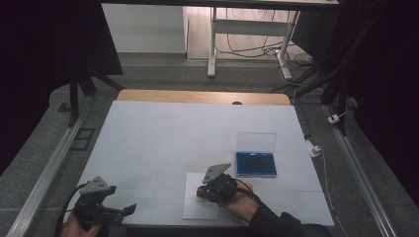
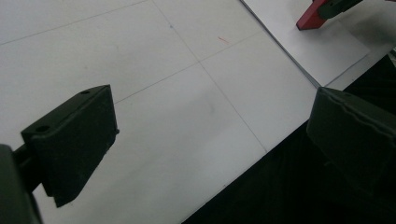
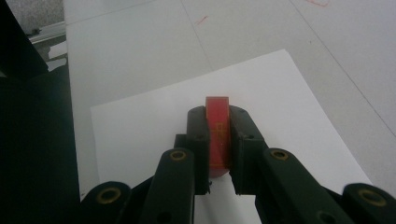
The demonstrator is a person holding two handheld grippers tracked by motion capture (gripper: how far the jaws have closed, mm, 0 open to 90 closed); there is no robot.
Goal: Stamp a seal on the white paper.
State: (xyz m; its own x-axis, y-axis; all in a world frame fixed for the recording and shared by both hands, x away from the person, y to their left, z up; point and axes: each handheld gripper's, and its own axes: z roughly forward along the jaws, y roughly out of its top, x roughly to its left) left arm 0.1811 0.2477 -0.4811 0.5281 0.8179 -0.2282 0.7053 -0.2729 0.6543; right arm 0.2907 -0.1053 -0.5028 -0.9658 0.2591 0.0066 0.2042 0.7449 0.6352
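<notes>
While its yellow print stays unreadable, right gripper [image 3: 218, 140] clamps red stamp [image 3: 217, 126]

Matt white paper sheet [image 3: 289, 107], glossy red plastic block [image 3: 217, 133], clear glossy plastic case [image 1: 256, 157], matt black hand-held gripper [image 3: 218, 144].

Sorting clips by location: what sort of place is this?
Probably a lab or workshop recording bay: a white-covered table ringed by dark stands, cables across the floor under a desk frame behind, and hand-held grippers, the right gripper clamping a red block.
</notes>
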